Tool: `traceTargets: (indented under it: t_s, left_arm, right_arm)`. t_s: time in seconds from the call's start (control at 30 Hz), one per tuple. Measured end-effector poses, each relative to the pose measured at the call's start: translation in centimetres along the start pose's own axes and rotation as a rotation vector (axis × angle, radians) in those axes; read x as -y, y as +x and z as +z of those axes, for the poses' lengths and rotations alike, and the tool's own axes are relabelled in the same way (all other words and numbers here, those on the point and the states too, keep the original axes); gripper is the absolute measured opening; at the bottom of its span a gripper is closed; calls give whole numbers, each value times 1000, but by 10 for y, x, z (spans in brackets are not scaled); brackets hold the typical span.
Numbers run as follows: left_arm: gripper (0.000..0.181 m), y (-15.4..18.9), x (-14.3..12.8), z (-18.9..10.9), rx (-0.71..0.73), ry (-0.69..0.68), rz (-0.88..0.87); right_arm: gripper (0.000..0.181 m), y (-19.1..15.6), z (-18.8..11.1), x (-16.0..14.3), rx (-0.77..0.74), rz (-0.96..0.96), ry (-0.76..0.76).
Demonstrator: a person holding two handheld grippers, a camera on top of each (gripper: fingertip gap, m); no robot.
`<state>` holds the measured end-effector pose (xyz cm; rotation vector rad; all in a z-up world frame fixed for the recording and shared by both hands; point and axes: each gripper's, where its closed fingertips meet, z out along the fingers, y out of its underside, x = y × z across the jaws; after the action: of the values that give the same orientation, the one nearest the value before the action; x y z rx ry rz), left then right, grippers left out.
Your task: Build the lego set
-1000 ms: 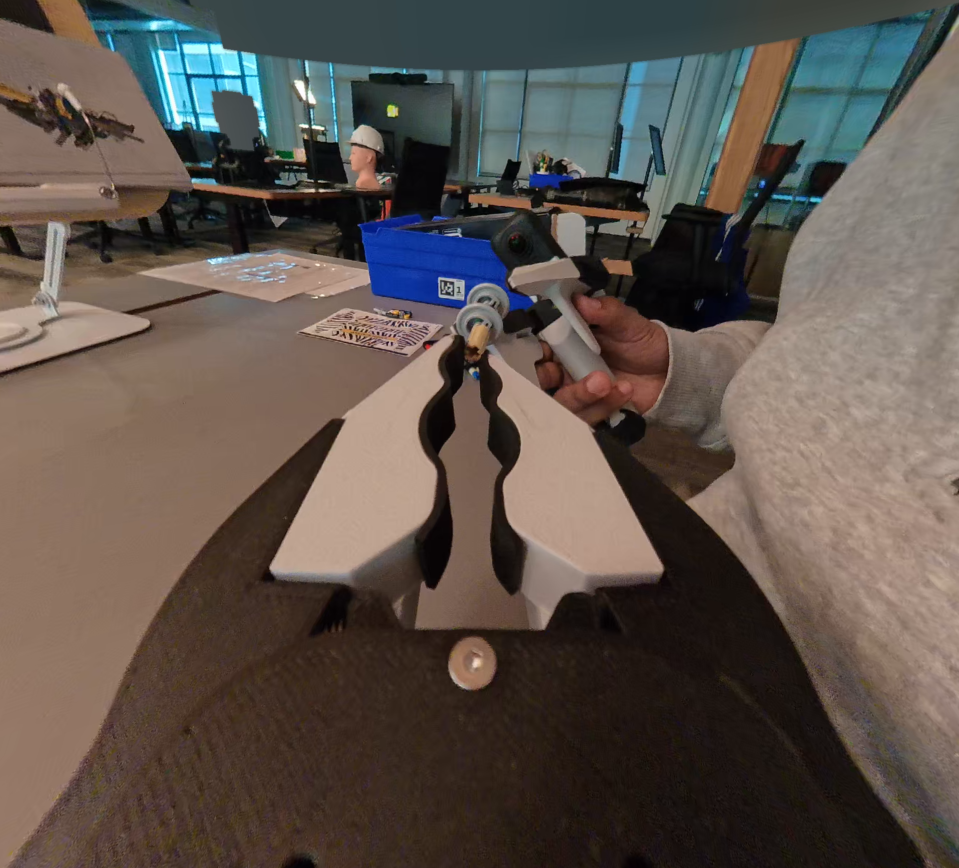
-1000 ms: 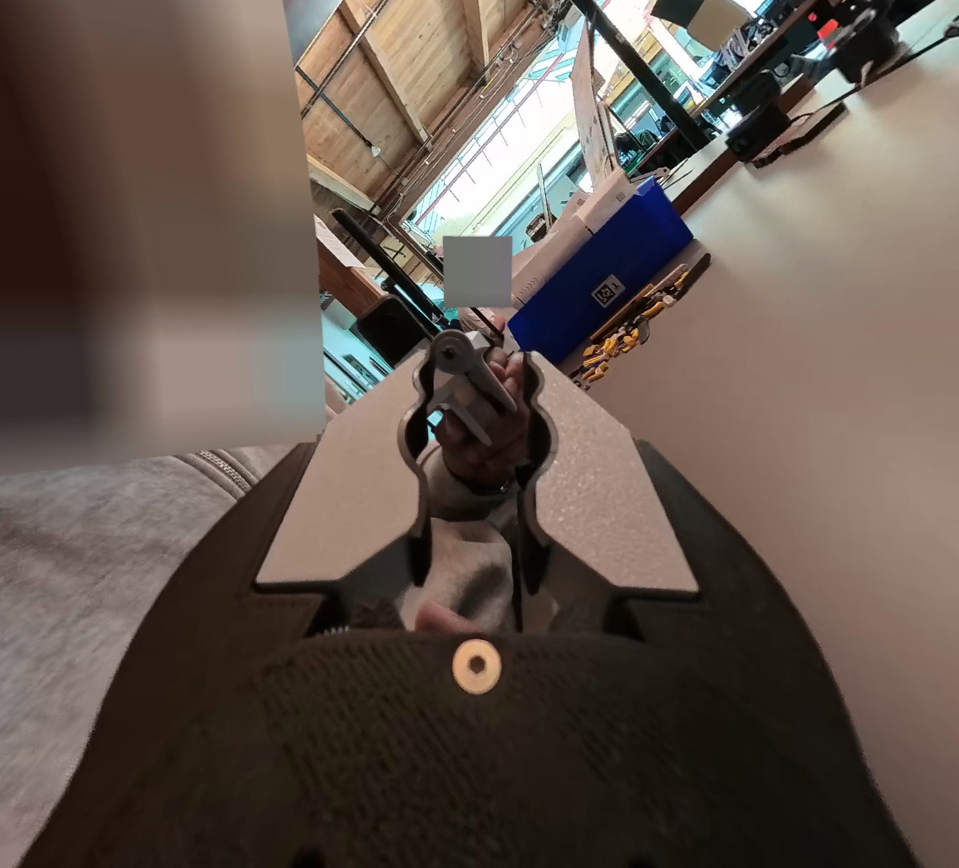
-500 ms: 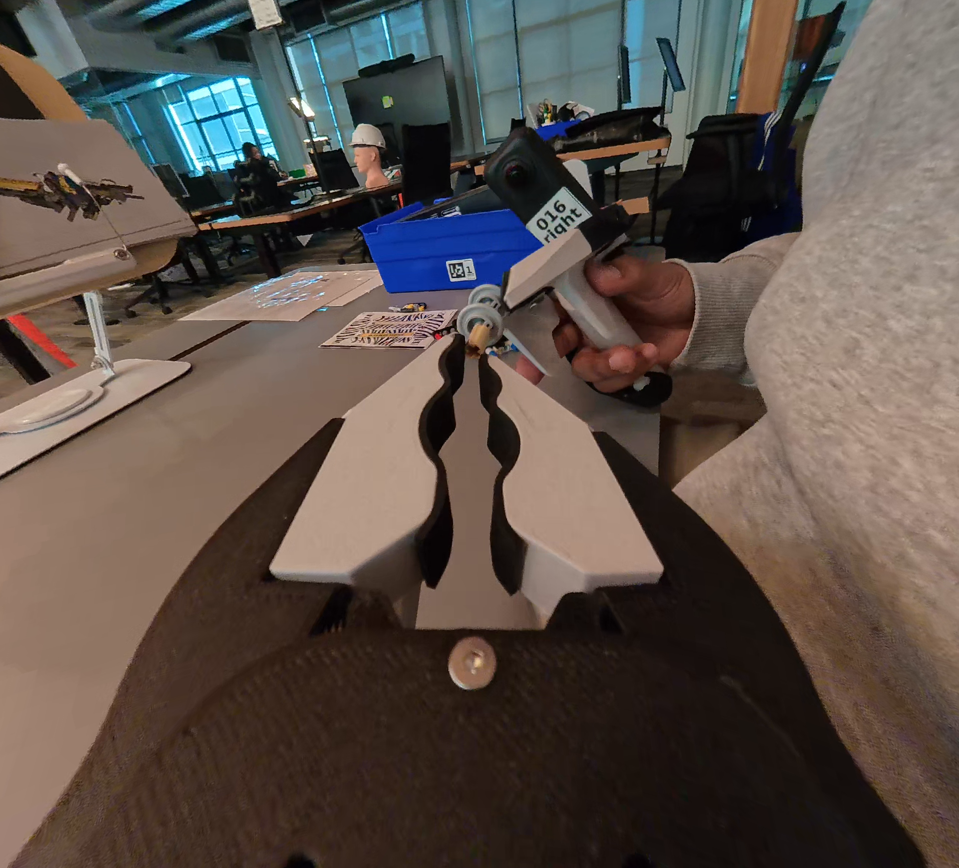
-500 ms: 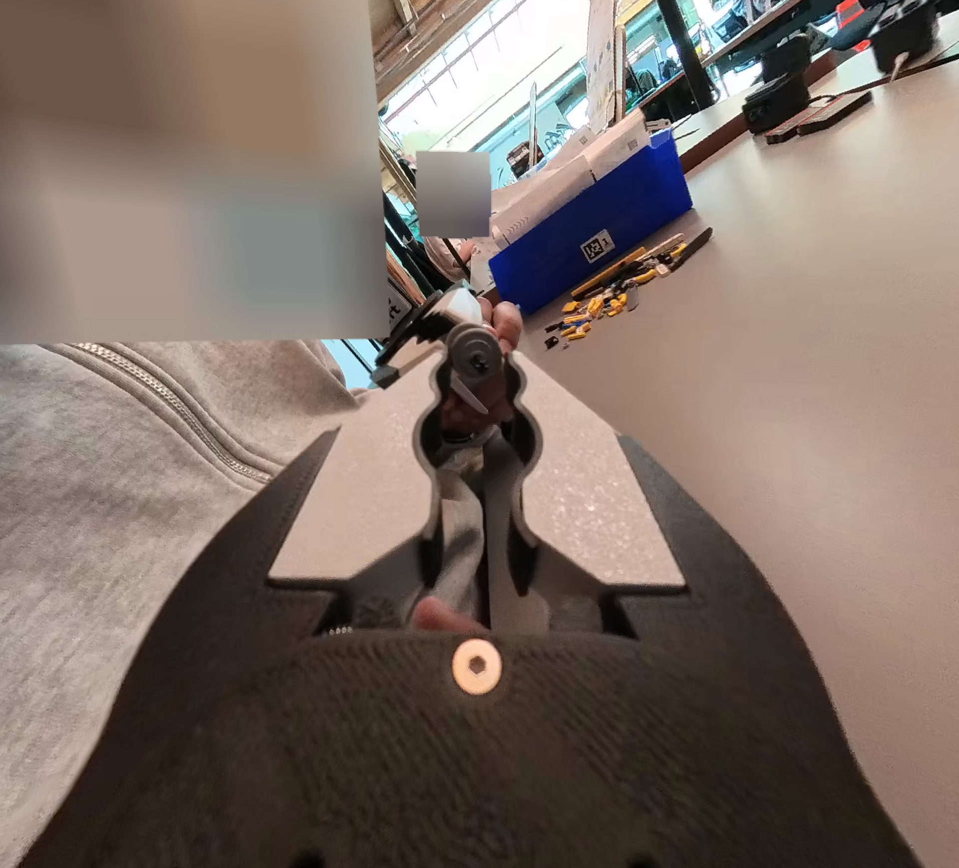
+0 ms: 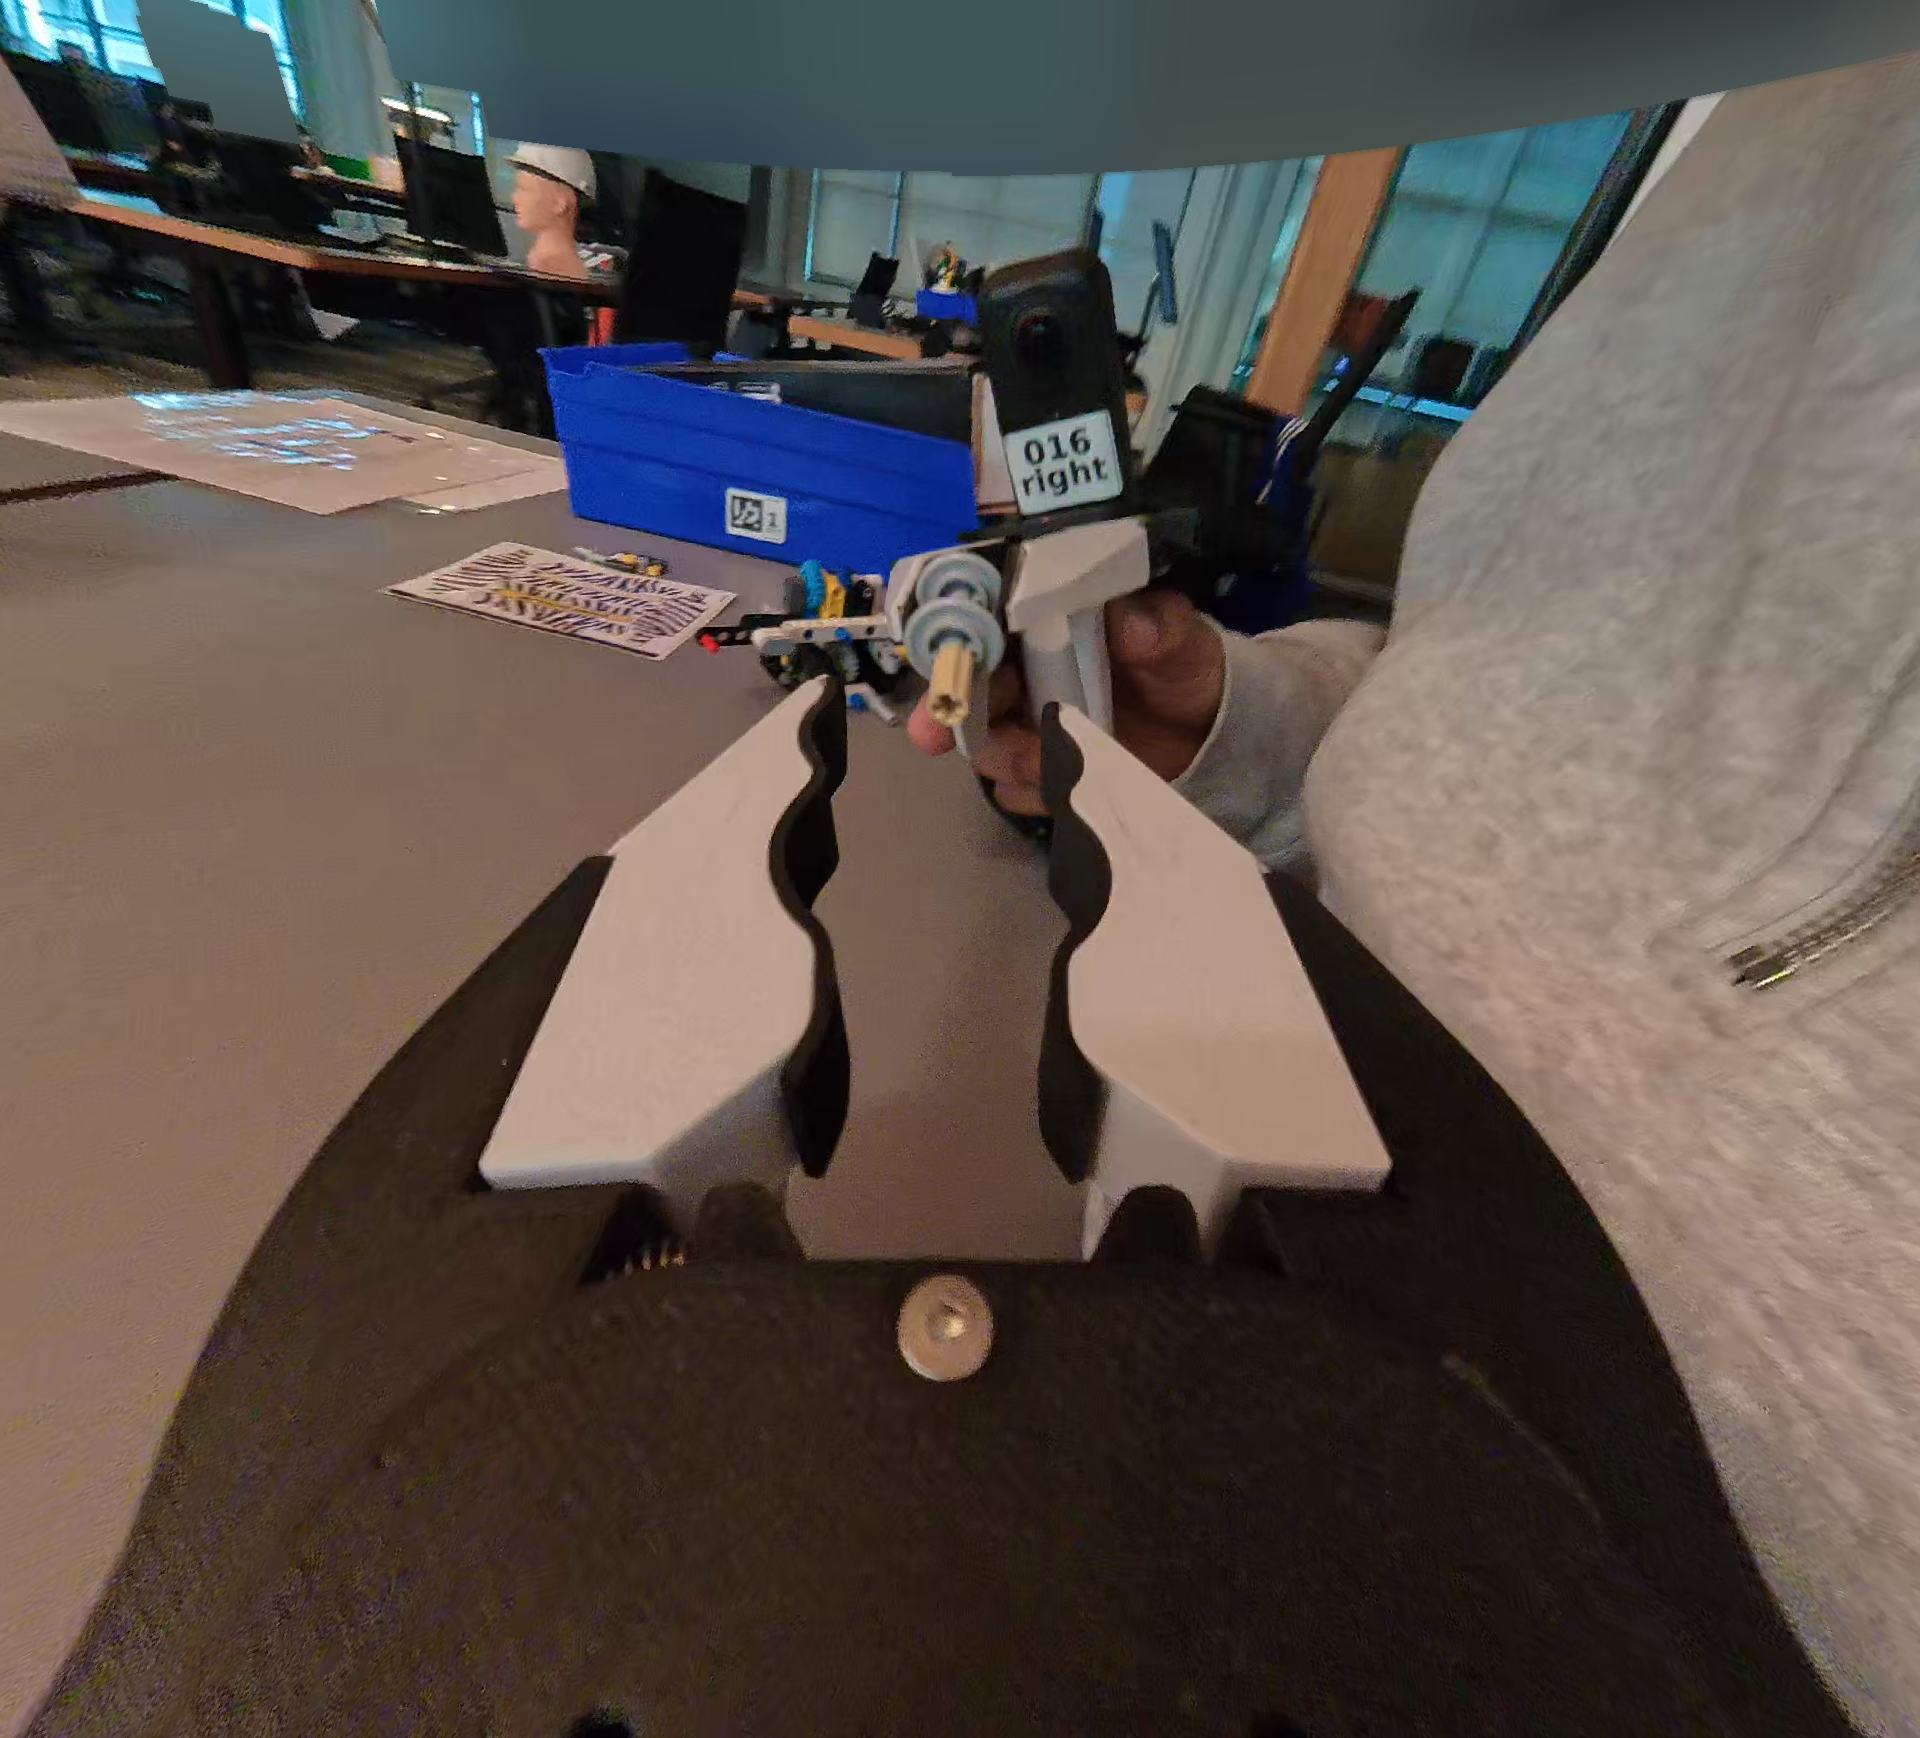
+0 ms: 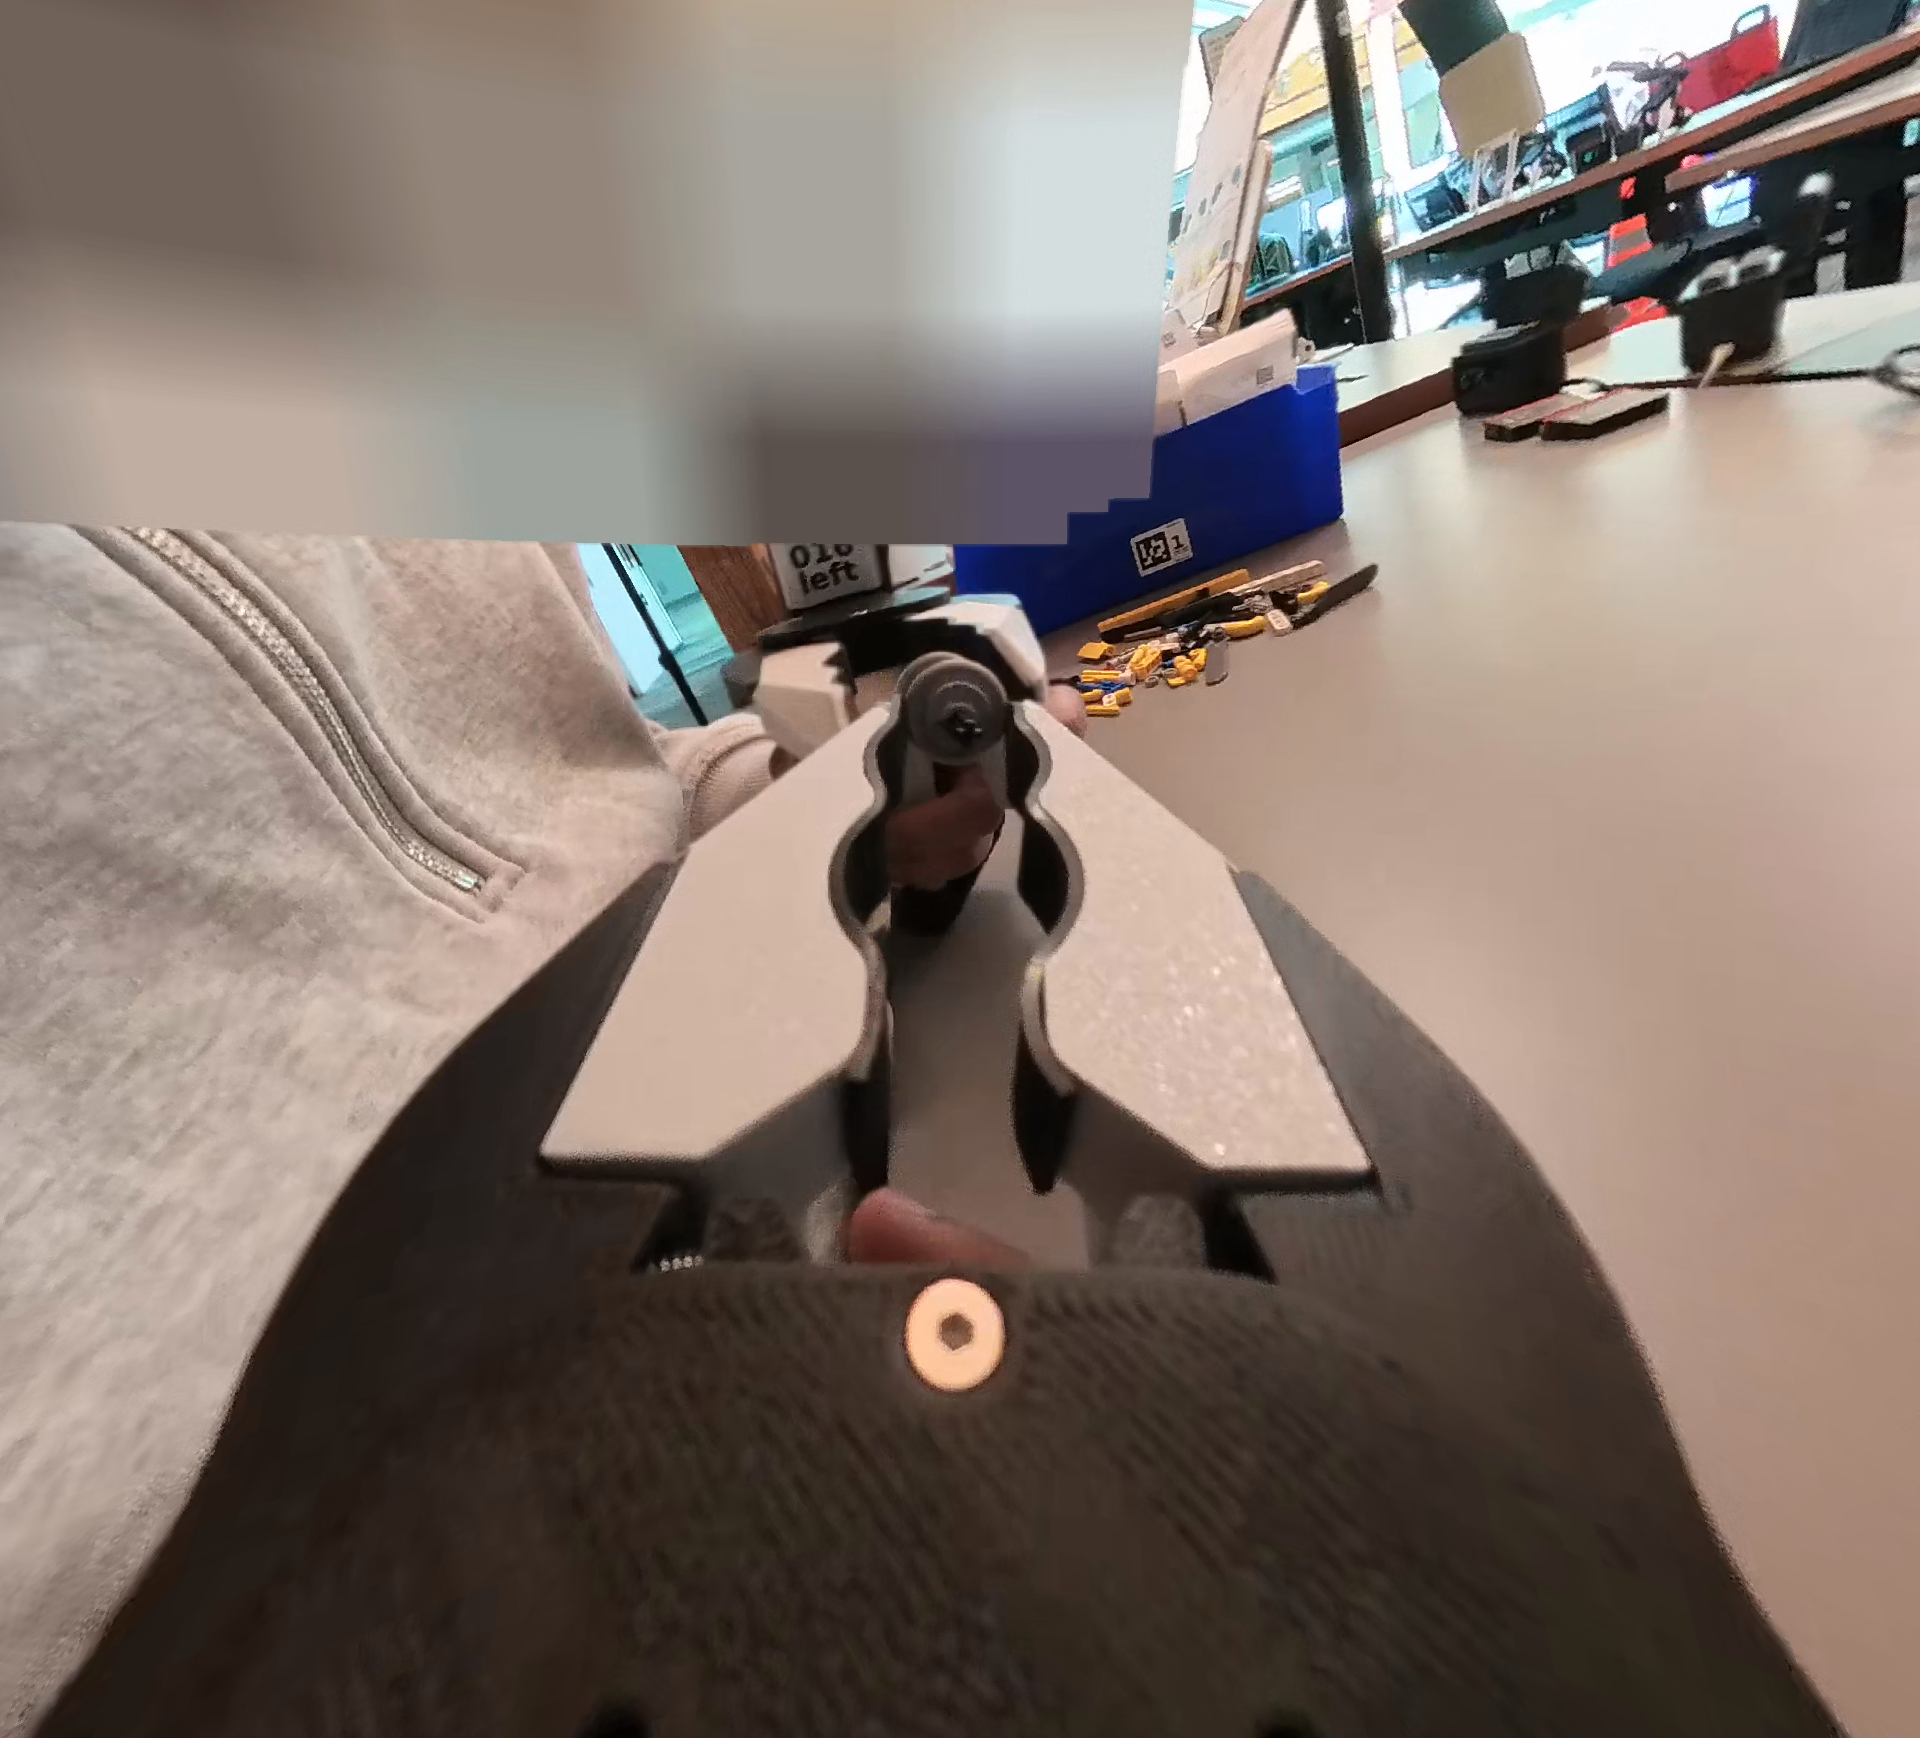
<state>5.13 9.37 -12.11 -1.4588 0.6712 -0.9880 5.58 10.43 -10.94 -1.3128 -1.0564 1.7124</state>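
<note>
My right gripper (image 6: 951,738) is shut on a grey wheel-and-axle piece (image 6: 948,706), held in the air above the table edge. In the left wrist view the same piece (image 5: 951,637) shows two grey wheels and a tan sleeve (image 5: 951,686) that points at my left gripper. My left gripper (image 5: 940,701) is open and empty, its tips just short of the tan sleeve, one on each side. A partly built lego model (image 5: 821,628) lies on the grey table (image 5: 312,805) behind the tips. Loose yellow, blue and black lego parts (image 6: 1184,649) lie by the bin.
A blue bin (image 5: 769,462) stands at the back of the table, also in the right wrist view (image 6: 1236,473). A striped sticker sheet (image 5: 561,599) and white paper sheets (image 5: 281,441) lie left of it. The person's grey hoodie (image 5: 1610,753) fills the right side. Less than 4 cm separates the two grippers' tips. Both grippers' tips are roughly 25 cm from the partly built lego model (image 5: 821,628).
My left gripper was shut on the tan sleeve; now it is open and has drawn back from it. The right gripper still holds the wheel piece and has tilted more level.
</note>
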Motion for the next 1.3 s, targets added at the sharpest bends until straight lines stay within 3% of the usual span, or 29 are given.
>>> traceTargets:
  t_s: [0.13,0.3,0.5,0.97,1.07,1.2,1.3]
  left_arm:
    - [34,3,4,-2,-69,23,-111]
    - [27,8,1,-1,-103,4,-126]
    - [16,11,-2,0,-122,-12,-113]
    - [16,10,-7,1,-120,-35,-115]
    - [17,7,-12,3,-114,-66,-152]
    - [16,2,-19,6,-94,-102,-211]
    - [13,-4,-25,6,-65,-148,-233]
  right_arm:
    - [16,-7,4,-4,3,-118,-14]
    - [17,-11,9,-12,-5,-219,-53]
    - [17,-13,9,-12,-9,-257,-55]
    - [17,-12,9,-12,-18,-278,-52]
    - [16,-7,9,-12,-23,-200,-56]
    - [17,5,7,-14,7,176,-69]
    - [17,10,8,-18,-28,153,-93]
